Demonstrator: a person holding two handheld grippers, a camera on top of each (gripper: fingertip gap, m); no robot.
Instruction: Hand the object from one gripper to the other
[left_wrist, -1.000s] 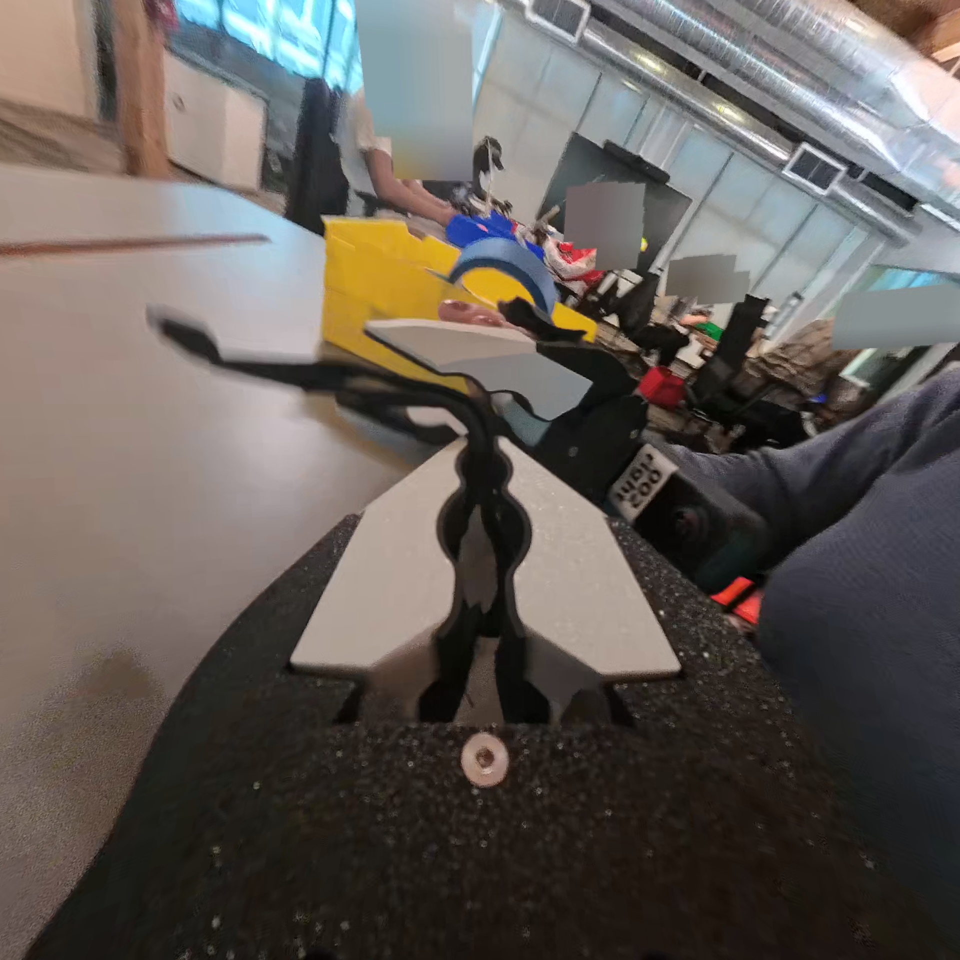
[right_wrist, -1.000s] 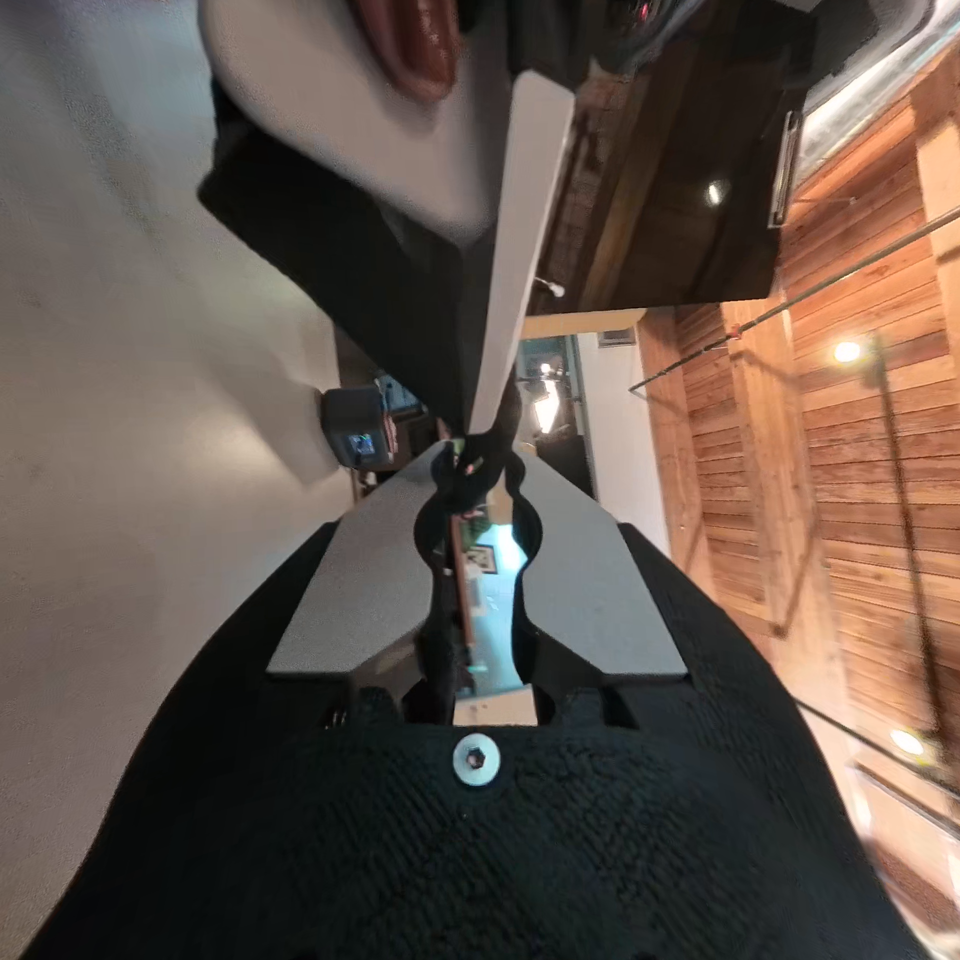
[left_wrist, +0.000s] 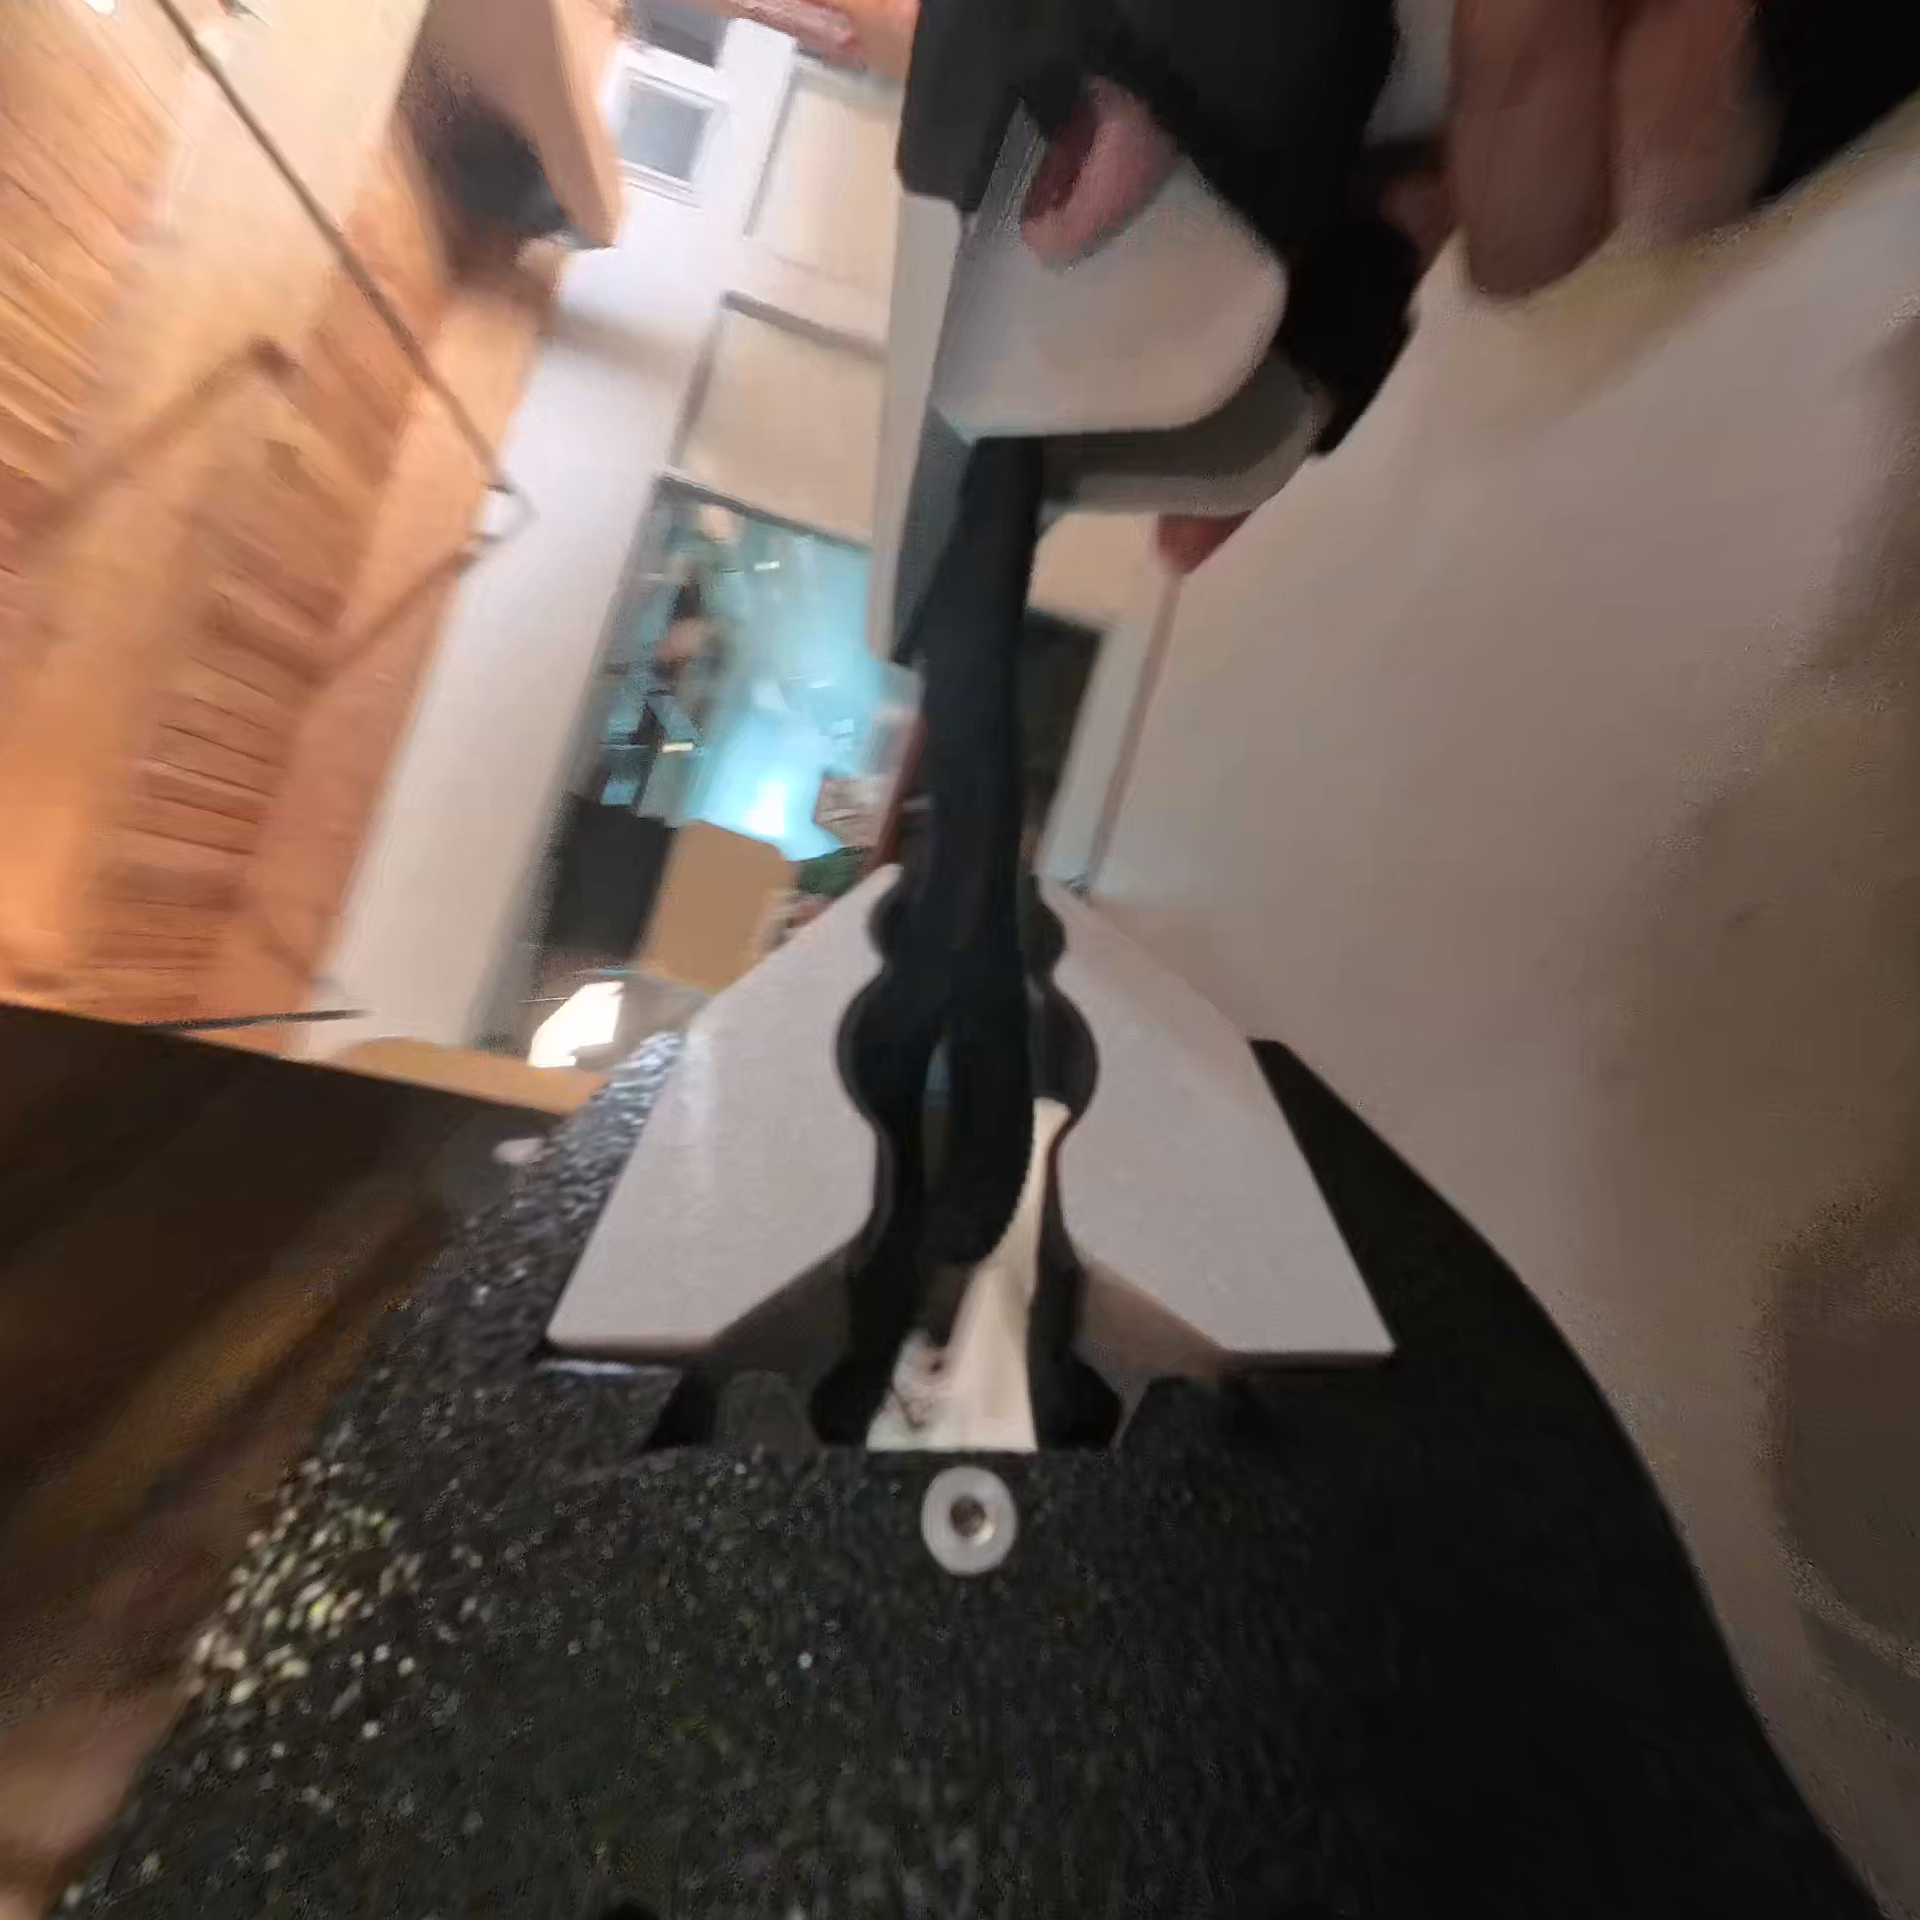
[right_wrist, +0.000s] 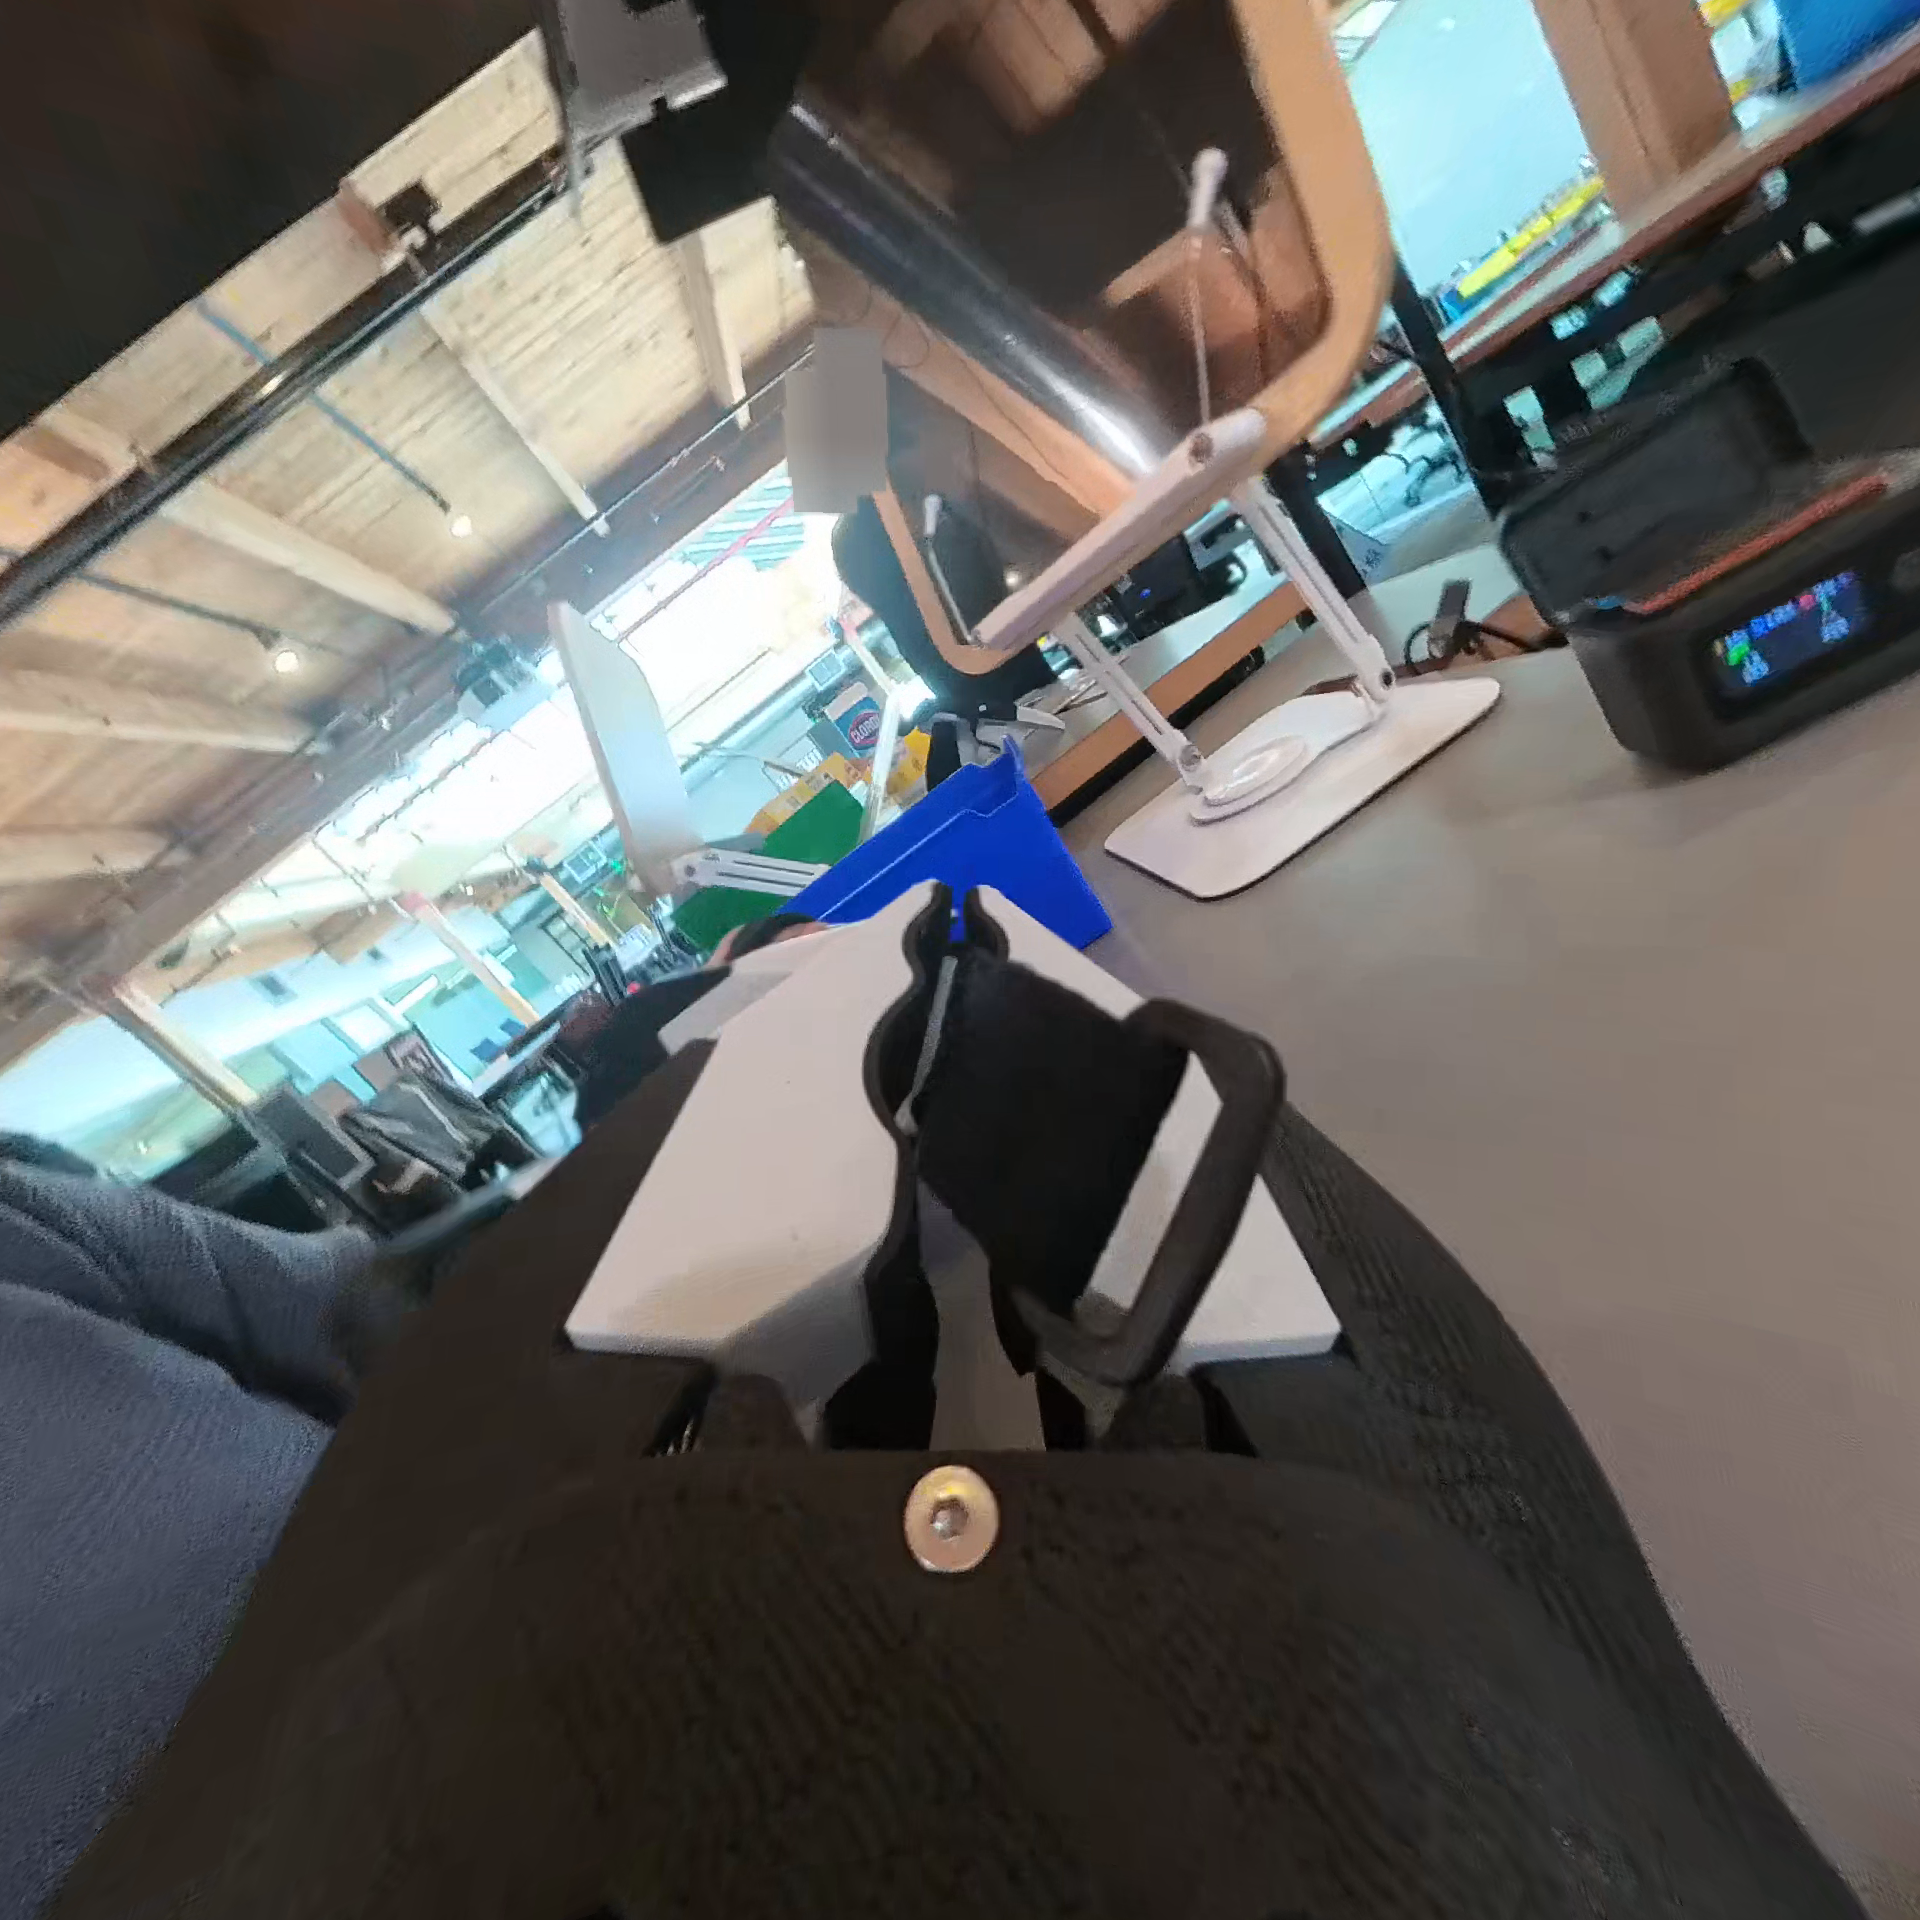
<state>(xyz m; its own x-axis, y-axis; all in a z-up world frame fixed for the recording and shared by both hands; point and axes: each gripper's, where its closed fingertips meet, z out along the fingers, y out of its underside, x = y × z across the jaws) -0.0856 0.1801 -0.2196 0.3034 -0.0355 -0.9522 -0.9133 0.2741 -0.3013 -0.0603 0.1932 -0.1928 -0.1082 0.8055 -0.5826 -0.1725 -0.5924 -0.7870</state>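
The black strap (left_wrist: 971, 790) is pinched in my left gripper (left_wrist: 961, 935) and in my right gripper (right_wrist: 951, 925), both clamped on it. I should release only 1 side, slowly.

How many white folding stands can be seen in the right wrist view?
2. The near stand sits on the grey table at right. The far stand rises left of the blue bin. Others may be hidden behind the bin.
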